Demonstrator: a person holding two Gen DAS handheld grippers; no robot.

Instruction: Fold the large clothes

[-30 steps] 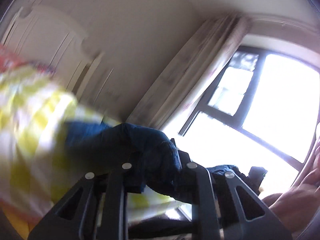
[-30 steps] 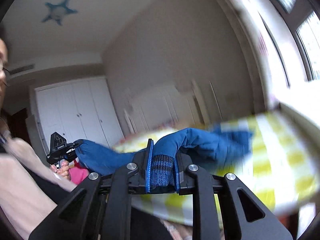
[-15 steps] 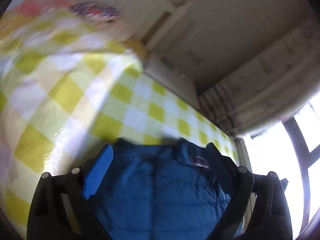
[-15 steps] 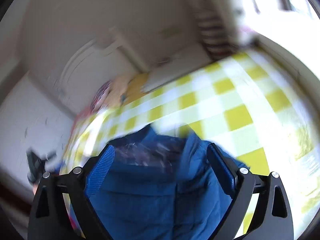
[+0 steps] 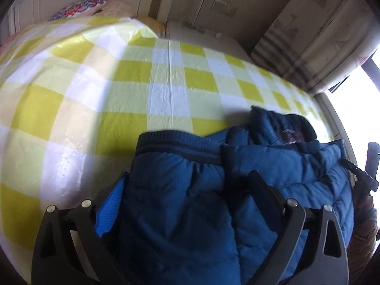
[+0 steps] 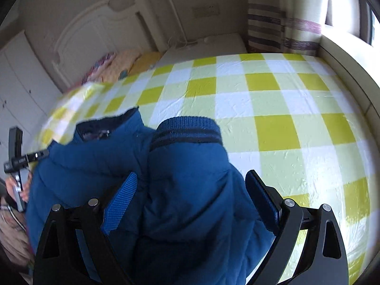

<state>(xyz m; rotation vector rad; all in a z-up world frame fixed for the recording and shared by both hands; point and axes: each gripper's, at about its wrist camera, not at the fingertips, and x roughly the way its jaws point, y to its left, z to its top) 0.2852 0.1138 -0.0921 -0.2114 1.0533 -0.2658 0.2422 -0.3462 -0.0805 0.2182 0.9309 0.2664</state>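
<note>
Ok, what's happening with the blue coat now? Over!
Both grippers open: left gripper, right gripper. Blue coat lying bunched on checkered bed cover. Nothing in the way.

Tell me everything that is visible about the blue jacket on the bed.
The blue jacket is a quilted, puffy garment, seemingly padded, with darker ribbed knit cuffs and a dark-lined collar. It lies bunched on the yellow-and-white checked sheet, both sleeves laid over the body with their cuffs toward the headboard. The left gripper and right gripper are both open, each with its fingers either side of a sleeve. Whether the pads touch the fabric is unclear.
</note>
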